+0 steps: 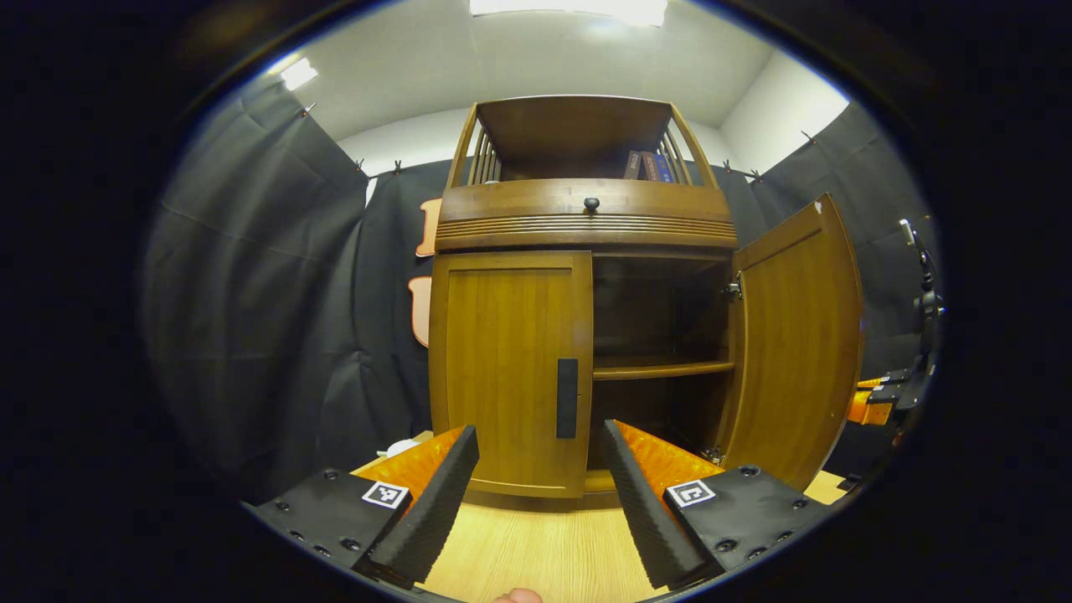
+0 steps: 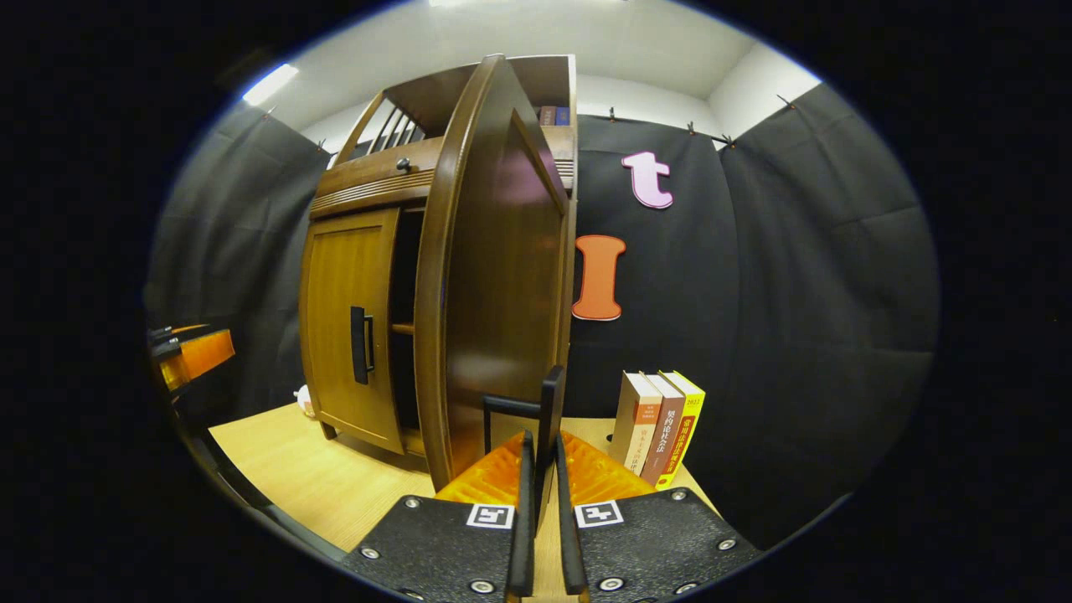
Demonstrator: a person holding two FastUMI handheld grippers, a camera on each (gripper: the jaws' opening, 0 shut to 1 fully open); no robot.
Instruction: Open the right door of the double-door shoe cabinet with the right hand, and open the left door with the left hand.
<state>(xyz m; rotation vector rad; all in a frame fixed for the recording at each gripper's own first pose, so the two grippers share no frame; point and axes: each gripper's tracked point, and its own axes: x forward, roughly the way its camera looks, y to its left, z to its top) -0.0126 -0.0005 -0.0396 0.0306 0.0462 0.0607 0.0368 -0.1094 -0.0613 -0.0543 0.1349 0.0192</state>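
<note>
right claw (image 2: 540, 469) clamped on r door's handle (image 2: 548, 410), fingers pressing it from both sides; r door (image 2: 494, 276) swung well open, edge-on to that cam. left claw (image 1: 536, 481) wide open, holding nothing, aimed at l door (image 1: 507, 368), not yet touching; l door closed, its handle (image 1: 567, 398) near the inner edge, between the spread fingers in view but farther back.

risks, as judged: l handle slim and flat to the panel, so fingers could skid off or close on bare wood if approach sits low or off-centre. pulling straight instead of along hinge arc may drag cabinet (image 1: 586, 222) across desk (image 1: 536, 553). r door pushed further could strain hinge (image 1: 734, 291).

left gripper view gives open interior, shelf (image 1: 662, 367), hinge, knob (image 1: 591, 203). right gripper view gives the grip on r handle, books (image 2: 662, 427) on desk beside cabinet, l handle standing proud in profile.
</note>
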